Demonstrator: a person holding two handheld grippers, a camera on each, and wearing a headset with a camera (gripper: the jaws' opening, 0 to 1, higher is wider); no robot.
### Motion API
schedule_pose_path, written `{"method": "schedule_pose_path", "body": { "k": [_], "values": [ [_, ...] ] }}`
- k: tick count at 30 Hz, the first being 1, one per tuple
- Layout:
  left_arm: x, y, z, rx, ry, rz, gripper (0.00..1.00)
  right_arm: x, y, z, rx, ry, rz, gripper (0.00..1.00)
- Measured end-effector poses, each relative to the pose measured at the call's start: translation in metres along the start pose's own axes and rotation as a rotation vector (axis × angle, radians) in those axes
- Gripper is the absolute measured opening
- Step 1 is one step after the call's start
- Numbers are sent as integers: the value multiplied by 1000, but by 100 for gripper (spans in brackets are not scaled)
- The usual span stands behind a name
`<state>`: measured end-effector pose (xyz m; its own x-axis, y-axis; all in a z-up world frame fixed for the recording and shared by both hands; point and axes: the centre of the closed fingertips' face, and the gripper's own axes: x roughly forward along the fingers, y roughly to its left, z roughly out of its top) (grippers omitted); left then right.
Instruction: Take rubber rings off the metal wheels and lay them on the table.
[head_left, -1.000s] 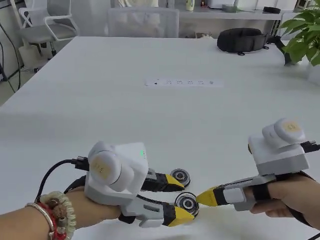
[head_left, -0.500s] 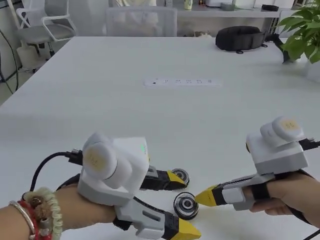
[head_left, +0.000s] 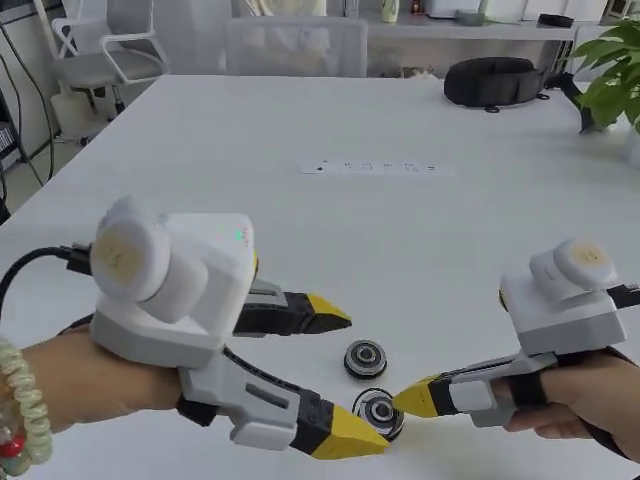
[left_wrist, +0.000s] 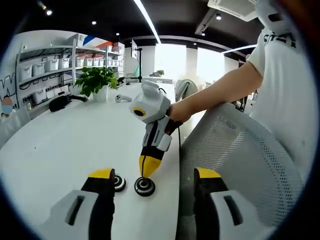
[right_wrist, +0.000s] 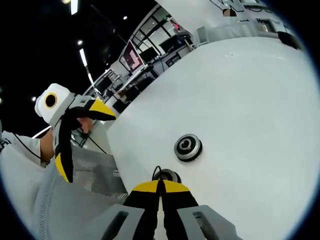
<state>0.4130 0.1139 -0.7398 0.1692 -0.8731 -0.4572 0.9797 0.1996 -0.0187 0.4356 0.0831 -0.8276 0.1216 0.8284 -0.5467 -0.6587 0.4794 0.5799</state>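
Observation:
Two small metal wheels with black rubber rings lie on the white table (head_left: 300, 230): the far wheel (head_left: 365, 358) (left_wrist: 118, 183) (right_wrist: 188, 147) and the near wheel (head_left: 378, 410) (left_wrist: 144, 186) (right_wrist: 166, 175). My right gripper (head_left: 403, 400) (right_wrist: 160, 187) is shut, and its yellow tips touch the near wheel's edge. Whether they pinch the ring is not visible. My left gripper (head_left: 350, 380) (left_wrist: 155, 175) hangs open above the table, left of the wheels, with nothing between its jaws. It also appears in the right gripper view as the left gripper (right_wrist: 75, 130).
A white power strip (head_left: 375, 167) lies mid-table. A black bag (head_left: 500, 80) and a green plant (head_left: 610, 85) sit at the far right. Office chairs (head_left: 295, 45) stand beyond the far edge. A mesh chair (left_wrist: 235, 160) is close to the near table edge.
My left gripper, which had its jaws around the near wheel, has drawn back and risen, open. The right gripper has stayed at that wheel. The head camera has shifted.

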Motion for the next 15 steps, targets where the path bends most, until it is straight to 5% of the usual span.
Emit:
{"method": "schedule_pose_path", "body": {
  "k": [15],
  "values": [
    [-56,16,-13,16,-13,172,72,-1,2,8,7,-30,21,0]
  ]
}}
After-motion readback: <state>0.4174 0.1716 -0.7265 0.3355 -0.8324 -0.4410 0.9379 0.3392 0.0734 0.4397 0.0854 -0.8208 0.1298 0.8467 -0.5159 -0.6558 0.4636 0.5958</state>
